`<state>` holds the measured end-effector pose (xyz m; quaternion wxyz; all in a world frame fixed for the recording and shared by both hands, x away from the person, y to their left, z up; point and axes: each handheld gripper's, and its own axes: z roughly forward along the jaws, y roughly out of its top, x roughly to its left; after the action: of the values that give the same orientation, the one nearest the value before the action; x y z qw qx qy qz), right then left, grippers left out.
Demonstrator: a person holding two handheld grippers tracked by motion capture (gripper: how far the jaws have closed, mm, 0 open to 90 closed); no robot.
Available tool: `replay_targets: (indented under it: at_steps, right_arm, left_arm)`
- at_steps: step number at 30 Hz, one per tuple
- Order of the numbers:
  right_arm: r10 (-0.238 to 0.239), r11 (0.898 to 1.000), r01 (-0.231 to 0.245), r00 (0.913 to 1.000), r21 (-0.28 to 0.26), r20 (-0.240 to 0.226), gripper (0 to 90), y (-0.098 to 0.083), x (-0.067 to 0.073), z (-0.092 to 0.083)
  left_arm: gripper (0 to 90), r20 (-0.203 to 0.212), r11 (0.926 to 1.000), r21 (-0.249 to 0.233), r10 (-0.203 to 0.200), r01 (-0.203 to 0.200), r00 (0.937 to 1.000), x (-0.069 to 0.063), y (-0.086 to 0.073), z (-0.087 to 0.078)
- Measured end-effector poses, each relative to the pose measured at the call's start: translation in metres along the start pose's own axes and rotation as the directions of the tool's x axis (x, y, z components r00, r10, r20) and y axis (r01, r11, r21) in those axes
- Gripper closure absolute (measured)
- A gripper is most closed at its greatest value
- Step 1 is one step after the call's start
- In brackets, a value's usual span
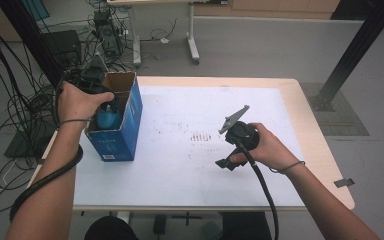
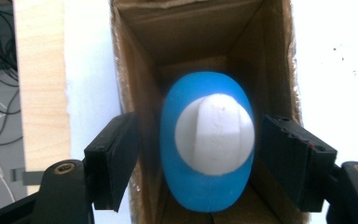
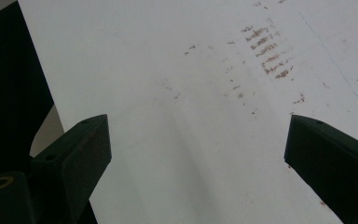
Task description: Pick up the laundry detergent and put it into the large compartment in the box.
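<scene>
In the high view, the left claw [image 1: 94, 80] sits at the upper left of the frame, held by the person's left hand [image 1: 77, 102] over the open top of a tall blue cardboard box with a brown inside [image 1: 125, 131]. The box stands upright near the left edge of the pale wooden worktop under its white sheet [image 1: 180, 170]. Inside it, low in the opening, shows a blue egg-shaped object with a round white face [image 1: 106, 118].

The left gripper view looks straight down into the box [image 2: 140, 56]. The blue egg-shaped object [image 2: 207, 140] lies at the middle of the frame, its white face turned up toward the camera, resting against the brown inner walls. The two black jaws stand at either side of it — the left one at lower left over the box wall, the right one at lower right — and each is parted from the blue surface by a clear gap. So the left claw is partly open, with the object between its jaws but not gripped.

The right claw [image 1: 226, 163] lies at the centre right of the high view, in the person's right hand [image 1: 270, 147], pointing down toward the white sheet, well apart from the box. In the right gripper view its jaws stand wide open at the lower corners — only the white sheet [image 3: 191, 140] with faint brown smudges [image 3: 268, 51] at upper right lies between them, and they hold no object.
</scene>
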<state>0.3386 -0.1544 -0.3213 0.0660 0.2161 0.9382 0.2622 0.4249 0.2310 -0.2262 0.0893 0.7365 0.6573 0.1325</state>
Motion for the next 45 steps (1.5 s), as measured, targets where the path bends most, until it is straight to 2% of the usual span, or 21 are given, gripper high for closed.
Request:
replay_targets:
  at_steps: [11, 16, 20, 29, 35, 39, 42, 45]
  right_arm:
    - [-0.005, 1.0, 0.005, 1.0, 0.002, 0.0, 6.9, 0.001, 0.001, 0.0]
    - [-0.006, 1.0, 0.006, 1.0, 0.0, 0.001, 6.9, 0.001, 0.001, -0.001]
    - [-0.006, 1.0, 0.006, 1.0, -0.003, -0.002, 6.9, 0.001, 0.001, -0.001]
    - [-0.008, 1.0, 0.008, 0.9999, -0.005, -0.009, 6.9, 0.004, 0.001, -0.002]
    - [-0.008, 1.0, 0.008, 0.9999, -0.006, -0.014, 6.9, 0.005, 0.002, -0.001]
    - [-0.009, 1.0, 0.009, 0.9998, -0.009, -0.016, 6.9, 0.005, 0.002, -0.001]
    - [-0.006, 1.0, 0.006, 0.9998, -0.008, -0.017, 6.9, 0.005, 0.001, 0.0]
    - [-0.005, 1.0, 0.005, 0.9999, -0.007, -0.016, 6.9, 0.005, 0.001, -0.001]
  left_arm:
    - [23.7, 0.017, 0.9983, -0.052, 0.026, -0.025, 0.9995, -0.012, 0.0, -0.032]
    - [18.0, 0.035, 0.9971, -0.06, 0.049, -0.046, 0.9982, -0.018, -0.001, -0.046]
    - [13.9, 0.043, 0.9945, -0.087, 0.062, -0.058, 0.9972, -0.023, -0.001, -0.058]
    - [8.1, 0.054, 0.9905, -0.097, 0.103, -0.097, 0.9932, -0.033, -0.002, -0.084]
    - [7.2, 0.06, 0.988, -0.084, 0.135, -0.129, 0.9891, -0.039, -0.002, -0.1]
    - [7.0, 0.064, 0.9861, -0.092, 0.145, -0.138, 0.9874, -0.043, -0.001, -0.111]
    - [7.0, 0.069, 0.9834, -0.087, 0.165, -0.159, 0.9838, -0.049, 0.0, -0.116]
    - [6.9, 0.097, 0.9794, -0.087, 0.19, -0.182, 0.9769, -0.057, 0.0, -0.121]
